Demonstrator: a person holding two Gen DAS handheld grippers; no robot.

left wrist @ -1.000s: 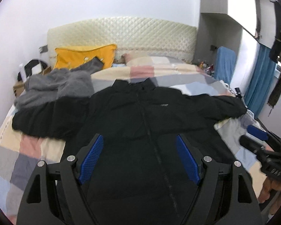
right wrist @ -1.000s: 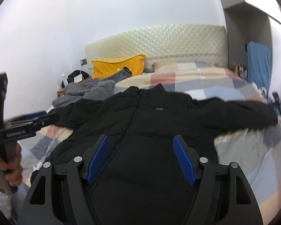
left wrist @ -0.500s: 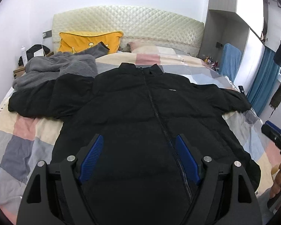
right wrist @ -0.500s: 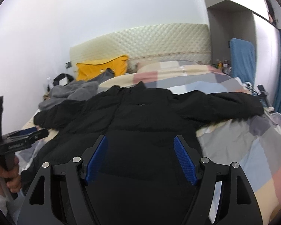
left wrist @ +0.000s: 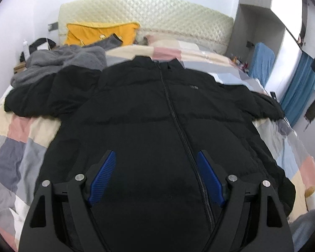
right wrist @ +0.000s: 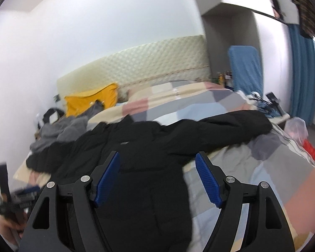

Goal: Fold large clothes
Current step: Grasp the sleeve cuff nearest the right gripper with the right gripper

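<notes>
A large black puffer jacket [left wrist: 157, 126] lies flat on the bed, front up, zipped, collar toward the headboard, both sleeves spread out sideways. My left gripper [left wrist: 156, 161] is open and empty above the jacket's lower front. My right gripper [right wrist: 157, 163] is open and empty above the jacket's right side [right wrist: 145, 151], with the right sleeve [right wrist: 220, 128] stretching away to the right. The left gripper [right wrist: 16, 197] shows blurred at the lower left of the right wrist view.
The bed has a patchwork quilt [left wrist: 16, 147] and a cream quilted headboard [left wrist: 157, 19]. A grey garment [left wrist: 63, 63] and a yellow pillow [left wrist: 98, 33] lie at the head end. A blue chair [right wrist: 245, 67], blue curtain [right wrist: 302, 73] and a plastic bag [right wrist: 296, 130] stand to the right.
Both grippers stayed open. The right gripper swung right toward the jacket's right sleeve; the left gripper view shifted slightly and the right gripper left its view.
</notes>
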